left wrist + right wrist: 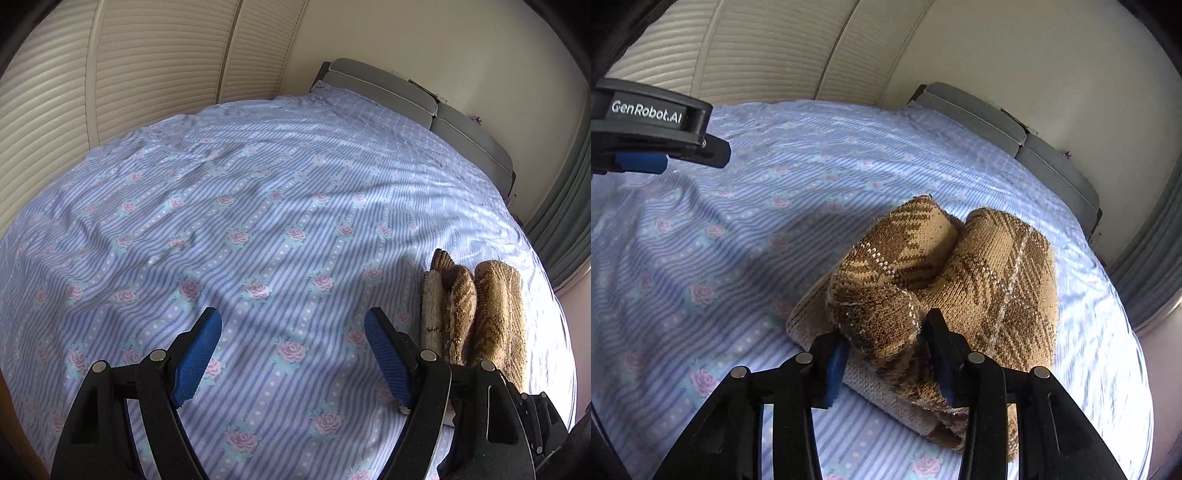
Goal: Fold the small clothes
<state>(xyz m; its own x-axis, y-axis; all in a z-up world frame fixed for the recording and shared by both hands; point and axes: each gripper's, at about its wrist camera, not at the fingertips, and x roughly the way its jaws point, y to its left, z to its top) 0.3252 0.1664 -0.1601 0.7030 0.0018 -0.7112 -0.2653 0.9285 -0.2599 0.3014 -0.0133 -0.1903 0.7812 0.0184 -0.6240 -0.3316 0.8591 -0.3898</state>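
Note:
A brown and tan plaid knit garment (960,273) lies bunched in thick folds on the bed. My right gripper (886,347) is shut on a rolled fold at its near edge, with the blue pads pressing both sides. In the left wrist view the same garment (491,314) lies at the right, just beyond the right finger. My left gripper (293,328) is open and empty above the bedsheet (240,221). It also shows in the right wrist view (661,147) at the upper left, seen side-on.
The bedsheet is blue striped with pink roses and is wrinkled. A grey padded headboard (417,92) stands at the far end. Cream louvred doors (147,55) run along the left. A grey-green curtain (569,206) hangs at the right.

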